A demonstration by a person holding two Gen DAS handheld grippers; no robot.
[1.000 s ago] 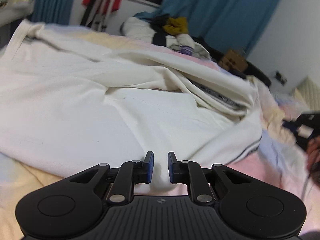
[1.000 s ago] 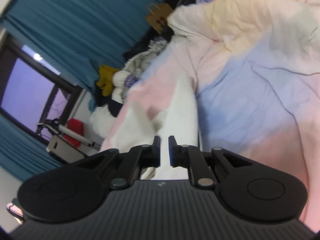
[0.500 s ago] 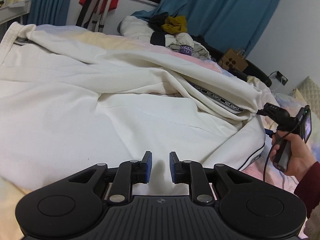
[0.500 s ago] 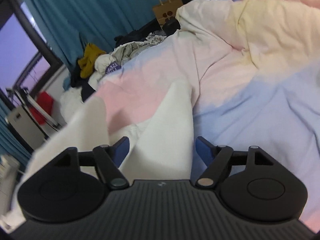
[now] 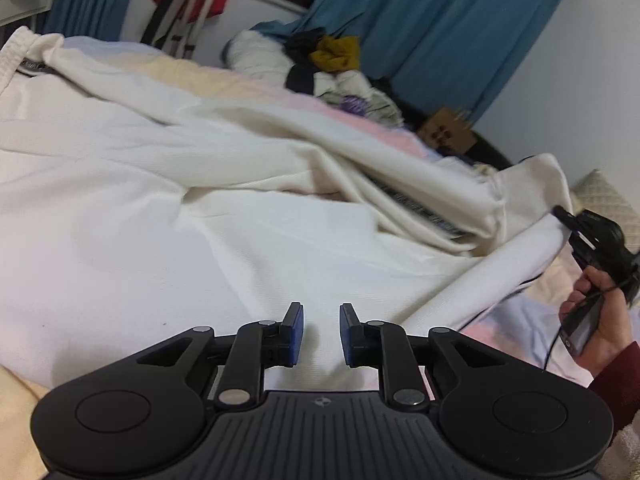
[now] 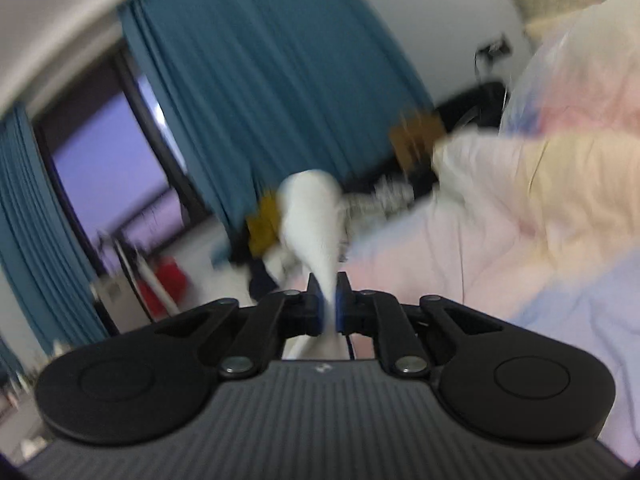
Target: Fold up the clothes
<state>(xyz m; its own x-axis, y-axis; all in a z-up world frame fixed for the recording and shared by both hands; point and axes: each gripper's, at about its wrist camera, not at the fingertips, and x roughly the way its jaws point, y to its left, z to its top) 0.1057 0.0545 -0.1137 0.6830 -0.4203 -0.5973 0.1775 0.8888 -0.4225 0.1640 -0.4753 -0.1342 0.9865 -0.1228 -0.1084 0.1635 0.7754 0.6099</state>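
A garment [image 5: 168, 216] lies spread across a bed [image 5: 516, 320], filling the near and left part of the left wrist view. The left gripper [image 5: 320, 334] sits just above its near edge. At far right the right gripper [image 5: 570, 220] lifts a corner off the bed — a hand [image 5: 600, 320] behind it. A clothes pile [image 5: 332, 68] lies at the far end, curtains [image 5: 432, 28] behind.
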